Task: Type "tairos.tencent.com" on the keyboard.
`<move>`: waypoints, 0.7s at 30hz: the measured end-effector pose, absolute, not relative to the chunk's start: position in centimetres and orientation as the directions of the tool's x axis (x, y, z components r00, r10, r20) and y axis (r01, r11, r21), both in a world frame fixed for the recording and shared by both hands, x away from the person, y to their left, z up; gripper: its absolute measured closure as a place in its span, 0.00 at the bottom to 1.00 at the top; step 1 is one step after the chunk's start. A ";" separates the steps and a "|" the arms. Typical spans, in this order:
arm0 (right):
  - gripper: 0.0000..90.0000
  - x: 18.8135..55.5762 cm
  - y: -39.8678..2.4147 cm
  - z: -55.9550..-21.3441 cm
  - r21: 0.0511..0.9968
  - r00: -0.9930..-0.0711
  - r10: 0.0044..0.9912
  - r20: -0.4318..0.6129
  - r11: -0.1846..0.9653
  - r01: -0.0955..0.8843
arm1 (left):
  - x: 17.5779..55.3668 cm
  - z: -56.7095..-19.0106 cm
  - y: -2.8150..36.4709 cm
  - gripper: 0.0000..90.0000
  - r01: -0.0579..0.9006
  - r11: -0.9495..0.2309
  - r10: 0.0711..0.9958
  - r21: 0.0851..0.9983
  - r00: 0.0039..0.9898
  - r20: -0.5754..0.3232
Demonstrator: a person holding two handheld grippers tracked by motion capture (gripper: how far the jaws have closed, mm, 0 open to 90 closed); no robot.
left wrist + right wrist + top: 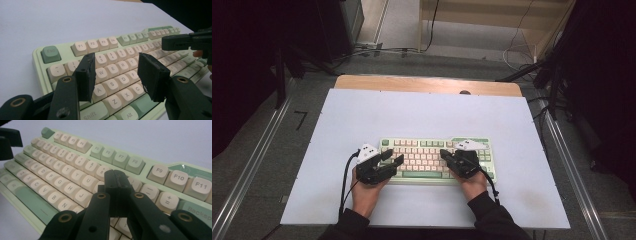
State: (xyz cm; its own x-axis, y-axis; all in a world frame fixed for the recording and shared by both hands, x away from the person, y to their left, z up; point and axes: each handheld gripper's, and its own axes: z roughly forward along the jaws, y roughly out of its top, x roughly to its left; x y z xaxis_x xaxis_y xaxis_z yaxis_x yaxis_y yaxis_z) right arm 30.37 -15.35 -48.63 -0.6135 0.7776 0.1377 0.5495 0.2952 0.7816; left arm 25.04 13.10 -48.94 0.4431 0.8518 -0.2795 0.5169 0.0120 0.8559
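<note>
Two hands hold matte black grippers low over a keyboard (437, 159) lying at the near middle of a smooth white table (362, 115). The left gripper (115, 75) has its flat, square-edged pads apart with nothing between, above rounded cream keycaps. The right gripper (115, 192) has its pads pressed together, empty. The keyboard's pale green plastic case carries glossy green corner keys.

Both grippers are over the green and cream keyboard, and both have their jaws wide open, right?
Not quite. The right gripper has its jaws pressed shut with nothing between them, as the right gripper view shows. The left gripper is open, and both are over the green and cream keyboard.
</note>
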 end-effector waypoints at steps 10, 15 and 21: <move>0.97 30.8 -14.9 -49.0 0.765 -0.607 0.786 0.121 0.316 0.561 | 24.8 -49.0 13.4 0.54 0.526 0.012 0.856 0.850 0.434 -0.281; 0.97 30.8 -15.0 -49.0 0.765 -0.607 0.786 0.121 0.316 0.561 | 24.8 -49.0 13.3 0.54 0.529 0.012 0.854 0.849 0.436 -0.283; 0.97 30.7 -14.9 -49.0 0.761 -0.610 0.783 0.125 0.319 0.565 | 24.9 -49.0 13.3 0.54 0.527 0.010 0.855 0.850 0.437 -0.281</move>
State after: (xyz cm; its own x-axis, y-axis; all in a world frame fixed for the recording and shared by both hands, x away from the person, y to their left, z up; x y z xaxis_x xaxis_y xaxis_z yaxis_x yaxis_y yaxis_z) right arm 30.74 -14.94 -49.04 -0.6096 0.7828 0.1246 0.5648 0.3186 0.7613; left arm 24.86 13.34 -49.01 0.4367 0.8547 -0.2808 0.5270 0.0099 0.8498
